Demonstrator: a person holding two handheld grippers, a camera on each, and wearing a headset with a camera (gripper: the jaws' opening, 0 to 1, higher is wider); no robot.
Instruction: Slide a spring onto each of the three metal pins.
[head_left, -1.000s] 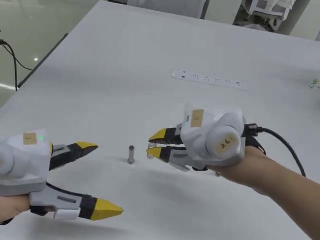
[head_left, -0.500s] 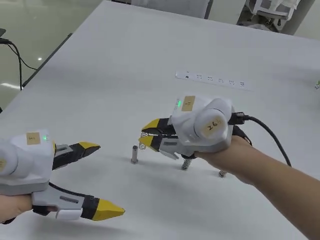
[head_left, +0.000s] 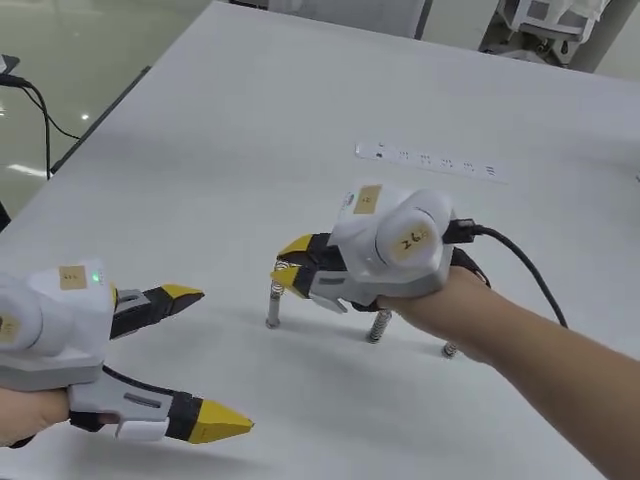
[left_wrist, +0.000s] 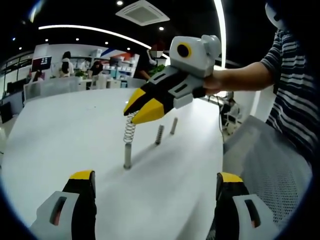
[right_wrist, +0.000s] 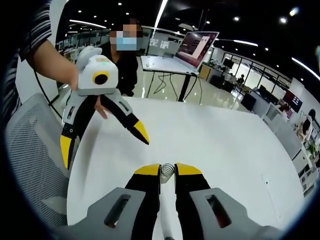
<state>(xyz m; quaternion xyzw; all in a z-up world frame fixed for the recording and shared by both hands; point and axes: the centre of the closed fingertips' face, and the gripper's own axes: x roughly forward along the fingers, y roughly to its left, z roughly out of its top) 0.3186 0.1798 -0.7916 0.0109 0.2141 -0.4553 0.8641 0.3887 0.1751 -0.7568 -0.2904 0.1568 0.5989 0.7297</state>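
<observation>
Above the bare pin (left_wrist: 127, 156) near the middle of the worktop (head_left: 250, 120), the right gripper (left_wrist: 136, 110) is pinching a spring (left_wrist: 129, 129) by its top coils, with the lower end seemingly meeting the pin's tip. Being light and springy, it is likely swaying easily and buckling if squeezed hard, so a gentle hold near the upper end is suiting it best. The left gripper (head_left: 215, 360) is hovering nearby, spread wide and carrying nothing. Two further pins (left_wrist: 159, 135) are already wearing springs.

Open-plan office: ceiling light strips (left_wrist: 100, 30), white desks (right_wrist: 165, 64), an open laptop (right_wrist: 197, 47).
</observation>
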